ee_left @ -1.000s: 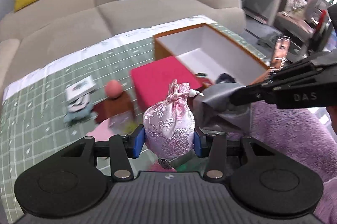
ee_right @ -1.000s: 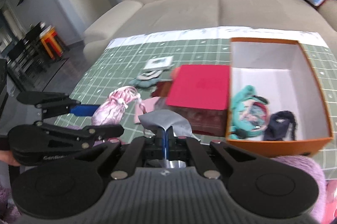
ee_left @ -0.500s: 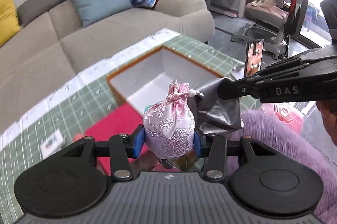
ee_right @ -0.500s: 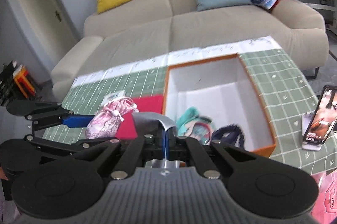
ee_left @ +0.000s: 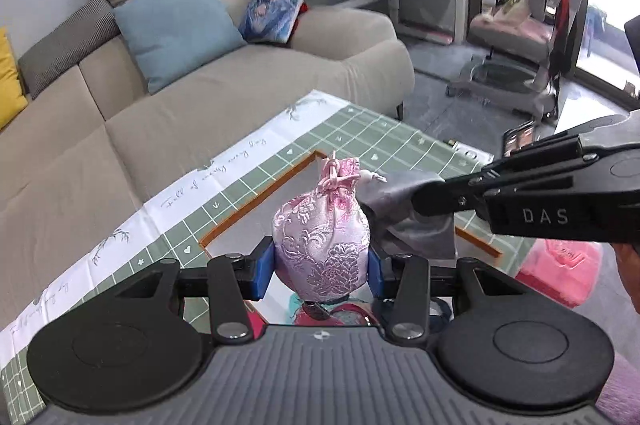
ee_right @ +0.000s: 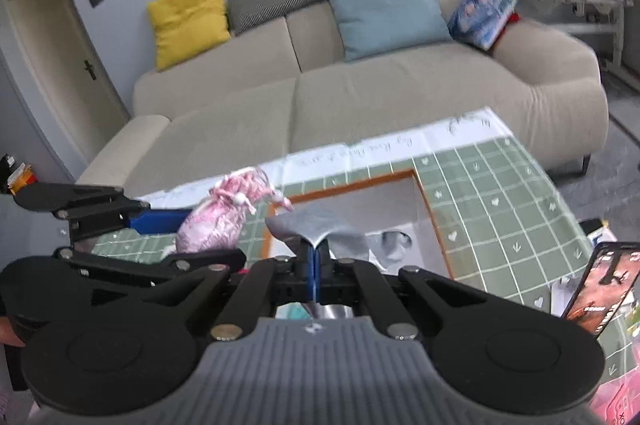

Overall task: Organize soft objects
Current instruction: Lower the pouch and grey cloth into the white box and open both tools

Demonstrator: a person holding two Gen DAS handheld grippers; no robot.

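My left gripper squeezes a pink brocade drawstring pouch, plump, flower-patterned, knotted cord on top, above the orange-rimmed white box. My right gripper is pinched tight on a limp grey cloth beside it. The box floor hides behind my fingers; teal and red bits below stay unreadable.

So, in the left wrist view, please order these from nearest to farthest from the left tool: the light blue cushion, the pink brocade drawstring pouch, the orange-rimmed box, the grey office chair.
1. Pink brocade drawstring pouch: gripped between the left tool fingers.
2. Orange-rimmed box: just beyond, on the table.
3. Light blue cushion: on the sofa, upper left.
4. Grey office chair: far right, on the floor.
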